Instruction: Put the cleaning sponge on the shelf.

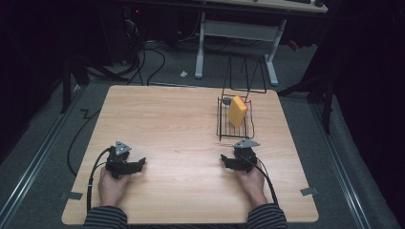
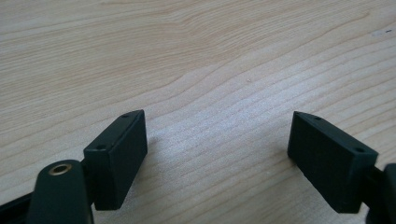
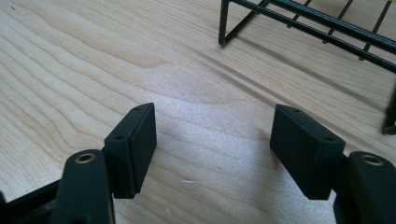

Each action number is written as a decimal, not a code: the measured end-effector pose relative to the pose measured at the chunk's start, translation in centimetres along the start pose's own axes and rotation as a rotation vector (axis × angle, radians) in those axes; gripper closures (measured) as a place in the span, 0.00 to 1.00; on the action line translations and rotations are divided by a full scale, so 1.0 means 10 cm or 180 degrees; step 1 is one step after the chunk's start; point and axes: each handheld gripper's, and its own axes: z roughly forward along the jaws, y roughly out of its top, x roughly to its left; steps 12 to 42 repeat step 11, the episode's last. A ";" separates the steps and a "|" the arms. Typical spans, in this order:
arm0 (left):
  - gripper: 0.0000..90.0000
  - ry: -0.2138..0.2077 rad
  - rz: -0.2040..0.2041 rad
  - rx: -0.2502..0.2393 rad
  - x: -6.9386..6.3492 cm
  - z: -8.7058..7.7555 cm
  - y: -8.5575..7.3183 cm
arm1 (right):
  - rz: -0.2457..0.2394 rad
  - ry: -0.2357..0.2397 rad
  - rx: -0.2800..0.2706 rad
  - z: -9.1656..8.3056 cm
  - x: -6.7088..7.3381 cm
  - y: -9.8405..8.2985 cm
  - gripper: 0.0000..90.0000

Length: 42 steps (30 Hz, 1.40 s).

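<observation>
Beyond right gripper (image 1: pixel 228 161), yellow block (image 1: pixel 237 110) in wire basket (image 1: pixel 221 125); both grippers' fingers apart, empty.

rack (image 3: pixel 317 28): cut off top/right | grey item (image 1: pixel 226 101) behind sponge (image 1: pixel 237 110): unclear

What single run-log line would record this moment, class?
left gripper: open, empty, on table | right gripper: open, empty, near wire basket | yellow block: in basket

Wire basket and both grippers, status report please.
Left gripper and right gripper open, empty, low over the wooden table. Yellow block sits in the black wire basket, just beyond right gripper. Nothing between them.
</observation>
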 end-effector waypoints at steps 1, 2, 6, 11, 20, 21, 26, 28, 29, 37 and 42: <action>0.23 0.0000 0.0000 0.0000 0.00 0.00 0.00 | 0.0003 0.0004 0.0000 0.00 0.00 0.00 0.35; 0.23 0.0000 -0.0001 0.0000 0.00 0.00 0.00 | 0.0000 0.0004 0.0000 0.00 0.00 0.00 0.35; 0.23 0.0000 -0.0002 -0.0002 0.00 0.00 0.00 | -0.0007 0.0007 -0.0003 0.00 0.00 0.00 0.35; 0.23 0.0001 -0.0001 0.0000 0.00 0.00 0.00 | -0.0005 0.0007 -0.0001 0.00 0.00 0.00 0.35; 0.23 0.0001 -0.0001 0.0000 0.00 0.00 0.00 | -0.0005 0.0007 -0.0001 0.00 0.00 0.00 0.35; 0.23 0.0001 -0.0001 0.0000 0.00 0.00 0.00 | -0.0005 0.0007 -0.0001 0.00 0.00 0.00 0.35; 0.23 0.0001 -0.0001 0.0000 0.00 0.00 0.00 | -0.0005 0.0007 -0.0001 0.00 0.00 0.00 0.35; 0.23 0.0001 -0.0001 0.0000 0.00 0.00 0.00 | -0.0005 0.0007 -0.0001 0.00 0.00 0.00 0.35; 0.23 0.0001 -0.0001 0.0000 0.00 0.00 0.00 | -0.0005 0.0007 -0.0001 0.00 0.00 0.00 0.35; 0.23 0.0001 -0.0001 0.0000 0.00 0.00 0.00 | -0.0005 0.0007 -0.0001 0.00 0.00 0.00 0.35; 0.23 0.0001 -0.0001 0.0000 0.00 0.00 0.00 | -0.0005 0.0007 -0.0001 0.00 0.00 0.00 0.35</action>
